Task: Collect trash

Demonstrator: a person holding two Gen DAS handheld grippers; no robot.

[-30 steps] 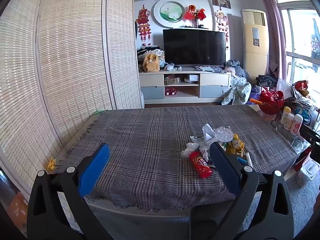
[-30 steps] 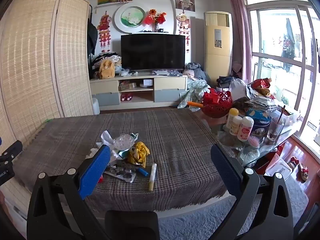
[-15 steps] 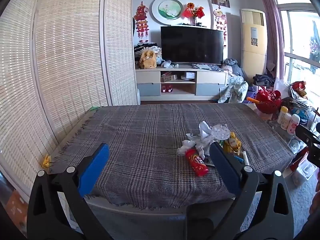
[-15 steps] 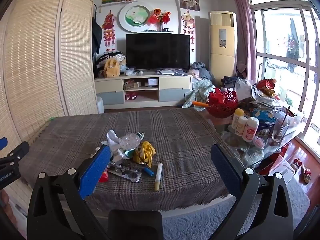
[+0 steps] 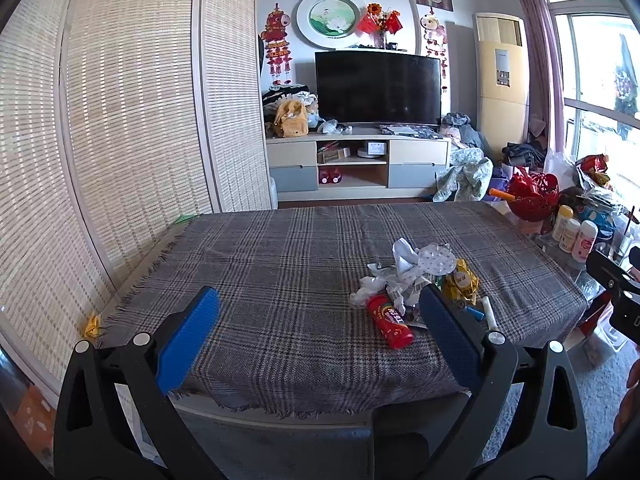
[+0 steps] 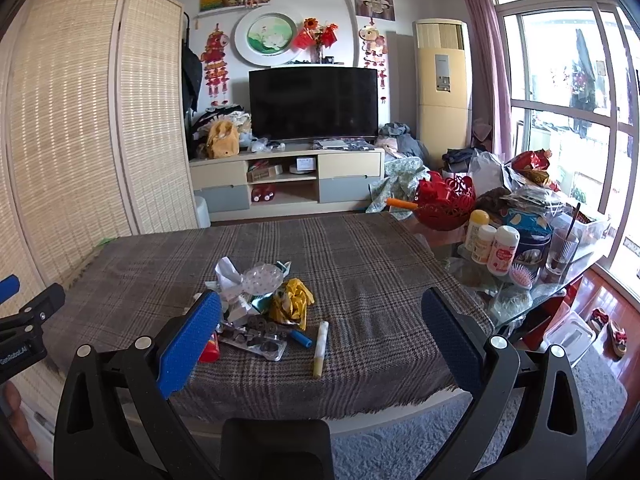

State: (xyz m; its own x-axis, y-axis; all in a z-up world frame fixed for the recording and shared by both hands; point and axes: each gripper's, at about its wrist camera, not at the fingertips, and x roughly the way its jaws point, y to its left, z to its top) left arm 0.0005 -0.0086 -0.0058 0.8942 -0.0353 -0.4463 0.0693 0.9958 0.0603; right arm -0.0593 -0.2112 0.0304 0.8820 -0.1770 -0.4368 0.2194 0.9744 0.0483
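Observation:
A pile of trash lies on the plaid tablecloth (image 5: 288, 264): crumpled white paper (image 5: 404, 258), a red can (image 5: 390, 320) on its side, a yellow wrapper (image 5: 462, 282), a blue cap and a pale stick (image 6: 321, 342). The right wrist view shows the same pile, with the yellow wrapper (image 6: 294, 304) and a foil blister pack (image 6: 260, 338). My left gripper (image 5: 316, 334) is open and empty above the near table edge, left of the pile. My right gripper (image 6: 320, 336) is open and empty, just short of the pile.
A glass side table (image 6: 532, 280) to the right holds bottles, a red basket (image 6: 446, 204) and clutter. A bamboo screen (image 5: 120, 128) stands along the left. A TV unit (image 5: 360, 160) is at the back. A grey rug (image 6: 400, 440) lies below.
Both grippers drew slightly closer to the table and the pile; the views shifted a little. Both jaws stayed open.

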